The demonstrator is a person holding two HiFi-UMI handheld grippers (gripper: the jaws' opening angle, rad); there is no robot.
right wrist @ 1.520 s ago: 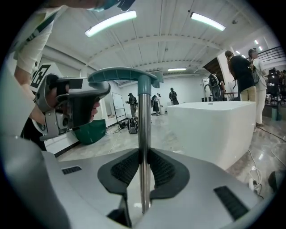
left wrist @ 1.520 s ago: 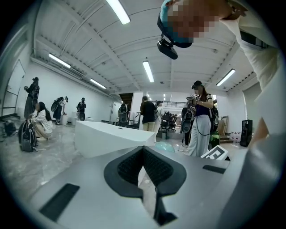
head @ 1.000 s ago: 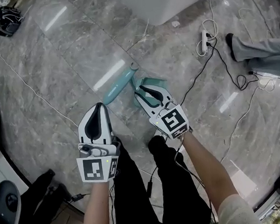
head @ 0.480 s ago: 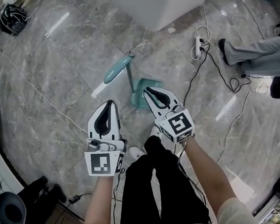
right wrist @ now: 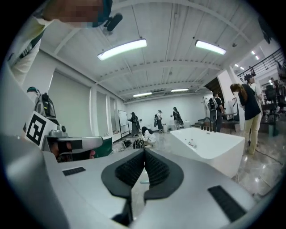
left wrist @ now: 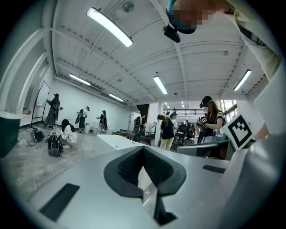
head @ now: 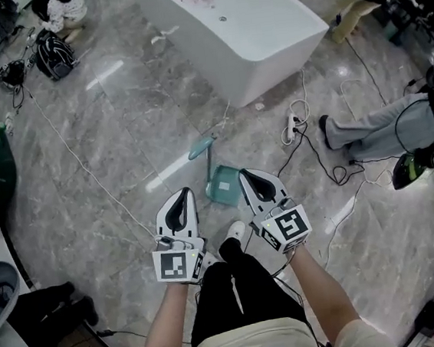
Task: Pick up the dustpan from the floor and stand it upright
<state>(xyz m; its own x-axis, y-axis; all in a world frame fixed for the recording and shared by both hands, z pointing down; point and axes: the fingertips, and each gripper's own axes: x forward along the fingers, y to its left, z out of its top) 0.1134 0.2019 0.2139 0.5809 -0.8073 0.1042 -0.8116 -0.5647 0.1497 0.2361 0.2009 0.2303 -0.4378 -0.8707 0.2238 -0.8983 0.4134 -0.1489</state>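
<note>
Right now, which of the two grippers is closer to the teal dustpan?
The right gripper: its shut tips appear right beside the dustpan in the head view, while the left gripper shows floor between.

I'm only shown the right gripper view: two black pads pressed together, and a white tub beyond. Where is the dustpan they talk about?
Observer: In the head view the teal dustpan is on the grey floor, just ahead of the left gripper and the right gripper. Neither holds it.
Visitor: Is it lying flat?
Observer: No, it looks upright. A thin handle rises from the pan to a teal grip.
Visitor: And the other gripper, is it busy?
Observer: No. The left gripper view shows its jaws together with nothing between them.
</note>
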